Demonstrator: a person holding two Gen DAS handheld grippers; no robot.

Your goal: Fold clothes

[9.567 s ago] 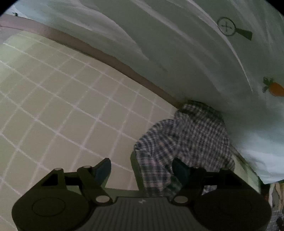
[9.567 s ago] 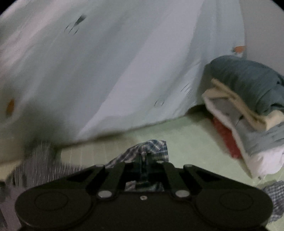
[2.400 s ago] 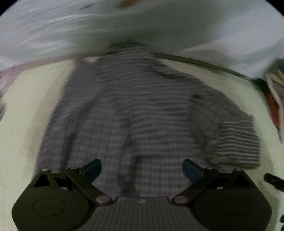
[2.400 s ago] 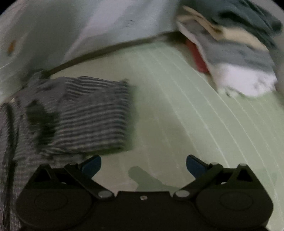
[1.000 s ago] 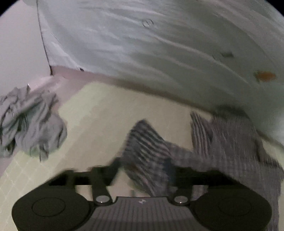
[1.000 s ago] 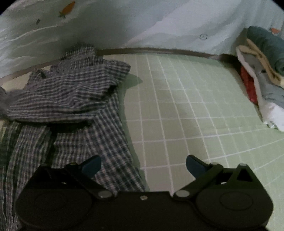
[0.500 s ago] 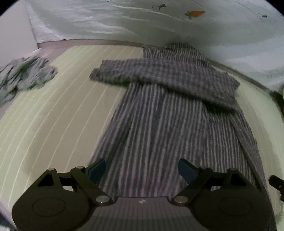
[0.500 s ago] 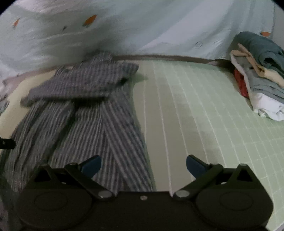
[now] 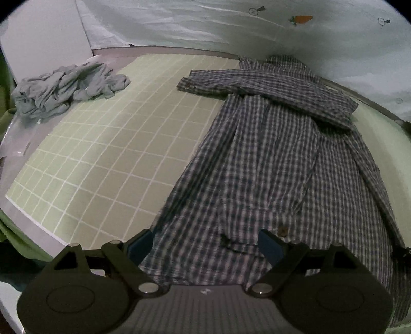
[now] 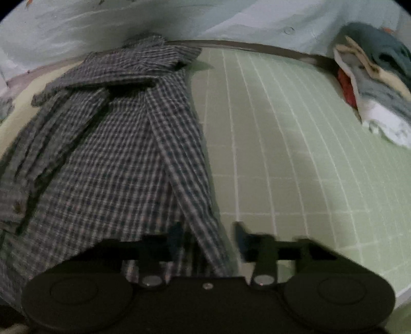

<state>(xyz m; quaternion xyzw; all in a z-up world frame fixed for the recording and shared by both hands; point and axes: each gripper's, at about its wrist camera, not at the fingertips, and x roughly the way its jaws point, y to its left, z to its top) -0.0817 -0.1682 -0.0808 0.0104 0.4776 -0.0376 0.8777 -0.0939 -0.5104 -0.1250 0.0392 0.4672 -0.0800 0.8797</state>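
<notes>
**Plaid shirt laid out on mat, right hand-held gripper closing at its hem**

We see the blue-and-white checked button-up shirt (image 9: 269,154) lying lengthwise on the pale green grid-lined mat (image 9: 108,144), collar end at the far edge by the pale patterned sheet (image 9: 205,23), hem at the near edge. One sleeve is folded across the chest w/ its cuff pointing toward the mat's left side. The shirt sits approx. mid-mat, closer to the right in the left wrist view.

Our left hand-held gripper (image 9: 205,244) has its blue-tipped fingers (image 9: 140,244) wide apart over the hem's left portion; cloth shows between them, but we can't tell if the tips touch it.

Our right hand-held gripper (image 10: 208,241) is at the hem's right edge, jaws closing. The shirt's edge strip lies between the fingers, blurred, w/ a gap remaining beside the right finger, so no clamp on the cloth yet.

Far left corner: a crumpled light grey-blue garment (image 9: 66,90) lies well apart from the shirt. Far right edge: a stack of folded clothes (image 10: 377,84) — teal, cream, grey, white, some red — also well apart.
</notes>
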